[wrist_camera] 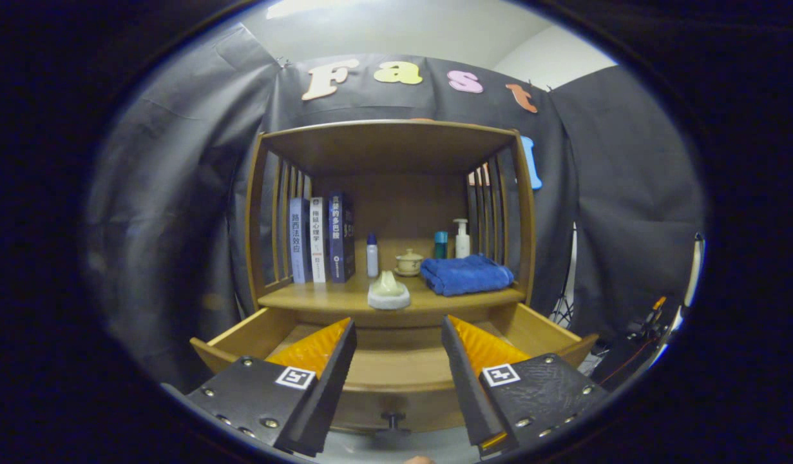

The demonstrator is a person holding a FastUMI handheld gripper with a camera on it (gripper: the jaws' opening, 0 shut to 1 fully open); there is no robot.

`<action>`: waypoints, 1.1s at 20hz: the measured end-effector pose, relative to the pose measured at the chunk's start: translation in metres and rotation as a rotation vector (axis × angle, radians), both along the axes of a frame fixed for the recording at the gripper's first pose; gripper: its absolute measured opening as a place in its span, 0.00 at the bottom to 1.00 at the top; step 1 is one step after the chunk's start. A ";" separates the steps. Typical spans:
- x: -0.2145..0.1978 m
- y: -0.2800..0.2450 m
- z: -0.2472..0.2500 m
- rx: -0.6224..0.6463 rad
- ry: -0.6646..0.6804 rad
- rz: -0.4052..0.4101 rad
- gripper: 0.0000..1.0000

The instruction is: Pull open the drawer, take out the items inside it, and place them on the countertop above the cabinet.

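The wooden cabinet's drawer (241,338) stands pulled open below the countertop (306,298), and its small dark knob (392,419) shows low between my fingers. The part of the drawer floor that I see is bare wood. A pale round object with a cone-shaped top (388,292) rests on the countertop's front edge, beyond my fingers. My gripper (397,330) hovers open over the drawer with nothing between its fingers.
On the countertop stand three books (319,238) at the left, a small white bottle (372,255), a lidded ceramic cup (409,262), a teal container (440,245), a pump bottle (462,238) and a folded blue towel (467,274). Slatted sides and a top board enclose the shelf.
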State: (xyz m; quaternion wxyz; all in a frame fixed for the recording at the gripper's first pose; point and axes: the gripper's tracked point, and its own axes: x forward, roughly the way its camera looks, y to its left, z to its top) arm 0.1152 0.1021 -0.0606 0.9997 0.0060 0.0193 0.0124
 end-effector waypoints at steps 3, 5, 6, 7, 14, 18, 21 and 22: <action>-0.018 -0.009 -0.031 0.003 0.060 -0.010 0.80; -0.022 -0.005 -0.050 0.001 0.099 0.016 0.80; -0.021 -0.007 -0.060 -0.001 0.121 0.016 0.80; -0.020 -0.008 -0.067 -0.002 0.140 0.014 0.80; -0.002 0.002 -0.096 -0.016 0.208 0.058 0.80; -0.001 -0.004 -0.096 -0.013 0.202 0.017 0.80; 0.003 -0.003 -0.096 -0.023 0.209 0.015 0.80; 0.004 -0.003 -0.095 -0.018 0.213 0.018 0.81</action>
